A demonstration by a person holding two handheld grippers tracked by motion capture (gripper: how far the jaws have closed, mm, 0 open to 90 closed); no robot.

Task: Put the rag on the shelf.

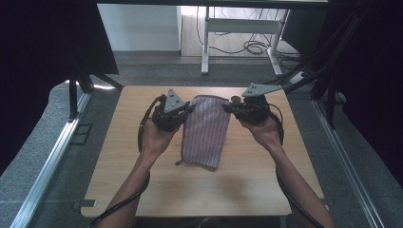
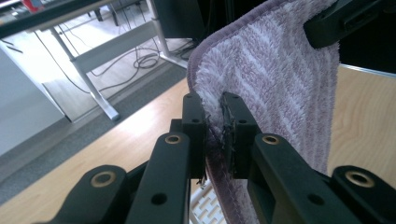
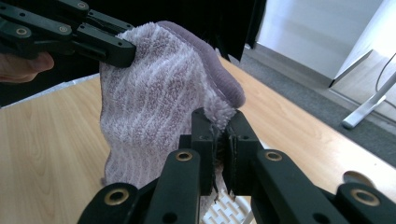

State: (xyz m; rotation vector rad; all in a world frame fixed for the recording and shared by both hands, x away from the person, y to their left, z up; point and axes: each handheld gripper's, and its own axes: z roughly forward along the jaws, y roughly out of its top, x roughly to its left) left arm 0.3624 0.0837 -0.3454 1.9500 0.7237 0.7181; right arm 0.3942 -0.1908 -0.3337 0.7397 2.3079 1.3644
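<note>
Jaws of the left gripper [image 2: 214, 126] are pressed together on the edge of a purple striped terry towel [image 2: 275, 79], and those of the right gripper [image 3: 219, 140] pinch the same towel [image 3: 149, 112] at another point of its top edge; in the high view the left gripper [image 1: 189, 110] and the right gripper [image 1: 227, 108] stand at the two upper corners of the towel [image 1: 204, 135], which hangs between them over the middle of the tabletop [image 1: 119, 166], nearer its far edge, with its lower end seeming to rest on the wood. By my judgement the cloth is light, soft and limp; it will sag and fold wherever it is not held, so it cannot be pushed, only pulled or draped; the looped pile looks grippy rather than slippery, and nothing about it is fragile. The best hold is at the bound hem near a corner, where the fabric is thickest; two corners held apart keep it spread. Count: one towel; two grippers; one wooden tabletop; one white table frame [image 1: 237, 26] on the floor beyond.
</note>
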